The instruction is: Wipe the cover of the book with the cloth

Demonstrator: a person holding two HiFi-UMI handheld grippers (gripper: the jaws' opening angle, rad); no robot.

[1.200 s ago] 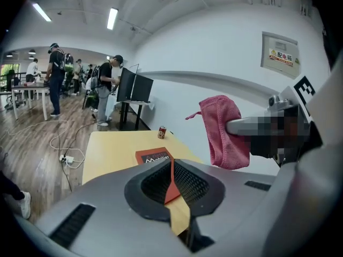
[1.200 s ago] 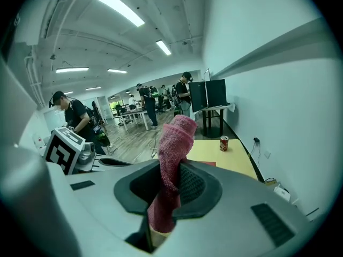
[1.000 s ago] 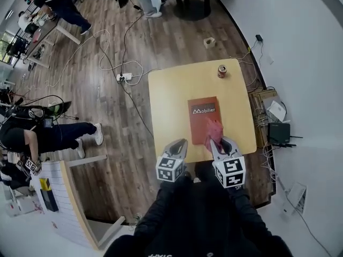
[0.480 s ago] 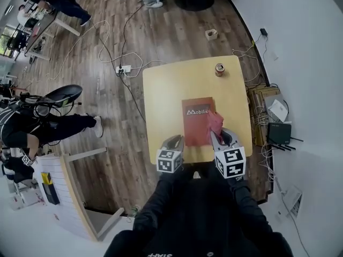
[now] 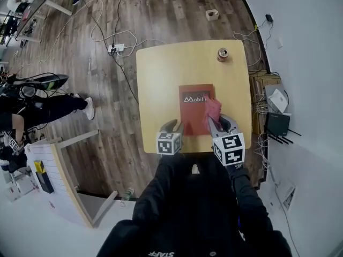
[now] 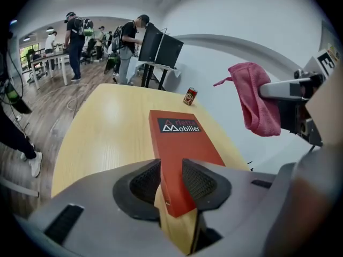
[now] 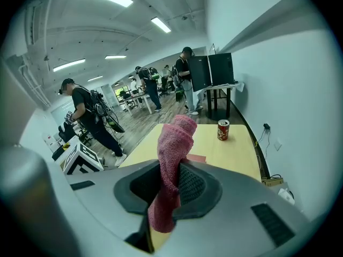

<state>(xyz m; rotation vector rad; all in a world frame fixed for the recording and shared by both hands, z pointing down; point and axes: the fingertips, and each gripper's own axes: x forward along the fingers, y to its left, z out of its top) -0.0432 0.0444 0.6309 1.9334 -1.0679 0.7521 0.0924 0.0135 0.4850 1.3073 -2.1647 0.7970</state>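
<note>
**Pink cloth held at the red book's right edge**

Orange-red, with white lettering on a dark band, the book (image 5: 194,110) lay flat near the middle of the yellow wooden table (image 5: 161,74), closer to the person's edge. The left gripper (image 5: 172,127) had its jaws pressed onto the book's near left corner; in the left gripper view the corner of the book (image 6: 179,143) sat between the two ribbed pads (image 6: 199,182), which met it on both sides. The right gripper (image 5: 220,124) pinched the pink cloth (image 5: 213,110), and in the right gripper view the cloth (image 7: 174,154) ran up between that gripper's jaws, its bunched top standing above them. From the head view the cloth overlapped the book's right edge; whether it touched the cover could not be told. Seen from the left gripper view, the cloth (image 6: 254,98) hung loose from the right gripper (image 6: 295,98), above the table. A red drinks can (image 5: 222,53) stood upright near the table's far right corner, well apart from the book.
</note>
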